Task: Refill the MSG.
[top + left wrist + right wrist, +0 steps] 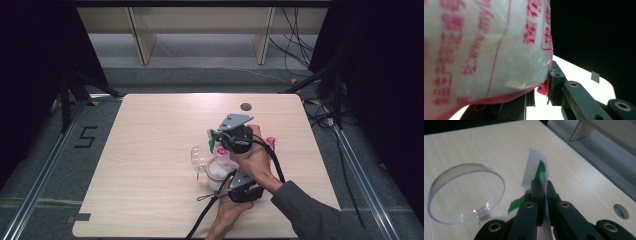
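A white plastic bag (220, 169) with pink print is held up over the middle of the table between both grippers. My right gripper (214, 137), under its grey plate, is shut on the bag's thin top edge (534, 167), a white and green strip that sticks out past the jaw tips (544, 185). My left gripper (224, 184) comes from the near side and is shut on the bag's lower pink seam. In the left gripper view the bag (486, 50) looms large and close, and its seam is pressed against the right fingertip (555, 81).
A clear round plastic container (199, 157) (466, 192) with a hinged part lies on the wooden table (150, 130) just left of the bag. A pink scrap (270, 142) shows beside the right hand. A cable hole (245, 106) (621, 211) sits near the far edge.
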`<action>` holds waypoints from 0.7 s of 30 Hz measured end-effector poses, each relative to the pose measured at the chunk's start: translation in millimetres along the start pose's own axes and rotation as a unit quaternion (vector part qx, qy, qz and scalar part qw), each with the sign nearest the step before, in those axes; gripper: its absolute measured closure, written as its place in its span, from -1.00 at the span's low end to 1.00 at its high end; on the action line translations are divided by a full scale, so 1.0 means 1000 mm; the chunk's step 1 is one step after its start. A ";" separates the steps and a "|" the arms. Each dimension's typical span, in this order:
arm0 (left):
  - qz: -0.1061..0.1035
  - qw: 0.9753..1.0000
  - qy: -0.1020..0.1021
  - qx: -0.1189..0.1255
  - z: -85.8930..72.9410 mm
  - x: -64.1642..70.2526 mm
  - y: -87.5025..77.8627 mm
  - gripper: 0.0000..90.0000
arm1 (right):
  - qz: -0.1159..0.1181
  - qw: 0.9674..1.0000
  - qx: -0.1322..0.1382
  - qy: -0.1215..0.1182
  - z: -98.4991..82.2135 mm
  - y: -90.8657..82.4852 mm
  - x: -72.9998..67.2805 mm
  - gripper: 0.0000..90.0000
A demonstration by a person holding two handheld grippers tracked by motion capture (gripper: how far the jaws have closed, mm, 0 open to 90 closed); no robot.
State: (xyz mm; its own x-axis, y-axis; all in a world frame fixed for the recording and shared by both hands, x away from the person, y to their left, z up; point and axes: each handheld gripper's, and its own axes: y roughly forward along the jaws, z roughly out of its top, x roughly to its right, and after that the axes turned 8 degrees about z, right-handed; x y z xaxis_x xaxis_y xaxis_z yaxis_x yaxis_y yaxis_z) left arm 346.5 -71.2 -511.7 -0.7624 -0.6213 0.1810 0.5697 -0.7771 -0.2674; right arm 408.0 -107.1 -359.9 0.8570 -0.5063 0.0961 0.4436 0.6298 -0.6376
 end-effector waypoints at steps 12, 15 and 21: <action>0.000 1.000 0.008 -0.001 0.000 -0.002 -0.001 0.74 | 0.008 1.000 0.019 0.012 0.002 -0.006 0.004 1.00; 0.002 1.000 0.009 -0.003 0.000 -0.002 -0.002 0.74 | 0.010 0.999 0.025 0.027 0.001 -0.010 0.005 1.00; 0.003 1.000 -0.006 0.007 0.000 0.000 -0.002 0.73 | 0.012 0.997 0.063 0.037 -0.001 -0.022 0.013 1.00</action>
State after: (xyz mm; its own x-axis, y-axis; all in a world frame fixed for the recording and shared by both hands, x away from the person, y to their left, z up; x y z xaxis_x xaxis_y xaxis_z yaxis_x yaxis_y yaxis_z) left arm 345.3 -69.6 -511.5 -0.7554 -0.6266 0.1918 0.5782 -0.7750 -0.2550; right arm 408.9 -128.3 -345.8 0.8478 -0.5298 0.0223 0.4568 0.7082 -0.5383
